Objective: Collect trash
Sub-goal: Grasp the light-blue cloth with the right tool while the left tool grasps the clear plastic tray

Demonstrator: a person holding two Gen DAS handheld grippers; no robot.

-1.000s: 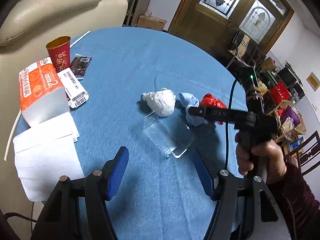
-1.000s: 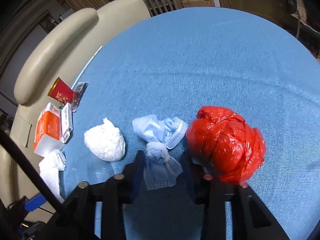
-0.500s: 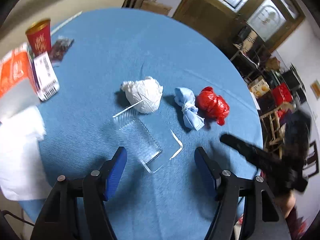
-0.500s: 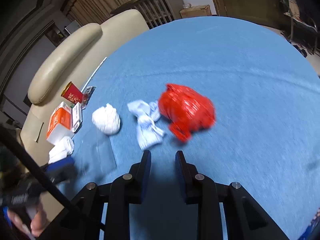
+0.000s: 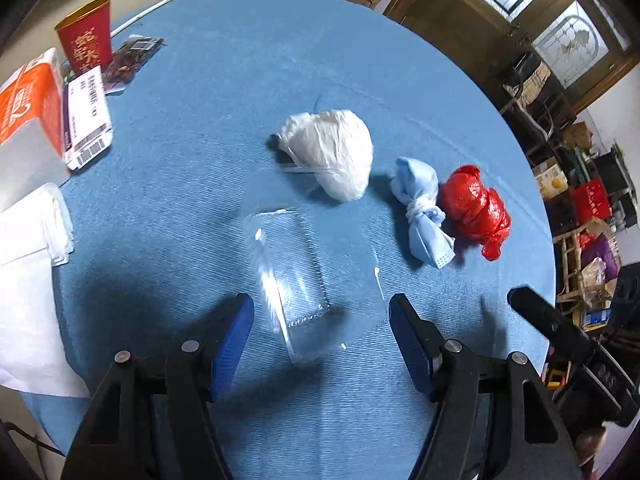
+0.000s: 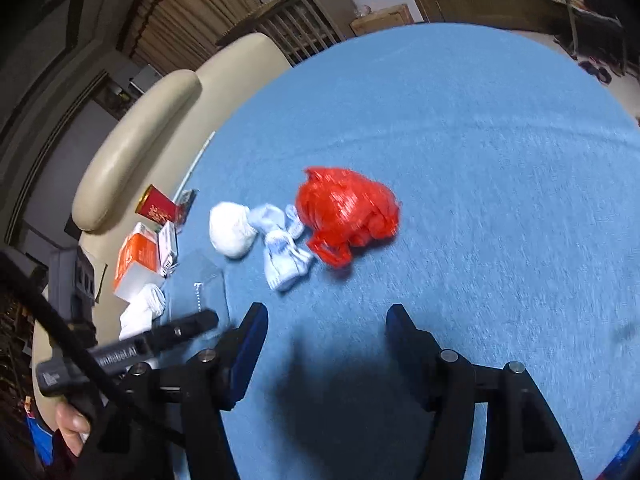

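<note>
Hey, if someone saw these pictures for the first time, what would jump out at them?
Probably the bright red crumpled bag in the middle of the round blue table, with a knotted pale blue mask and a white wad lined up beside it. Nearer the open left gripper lies a clear plastic tray.

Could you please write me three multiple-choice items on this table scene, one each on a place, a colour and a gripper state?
1. What lies nearest the left gripper?
A. red bag
B. clear plastic box
C. red cup

2. What colour is the knotted mask bundle between the white wad and the red bag?
A. light blue
B. green
C. yellow

3. How is the right gripper?
A. shut on the red bag
B. shut on nothing
C. open, holding nothing

Answers: 1 B, the clear plastic box sits just ahead of its fingers. 2 A, the mask bundle is light blue. 3 C, its fingers stand wide apart, short of the red bag.
</note>
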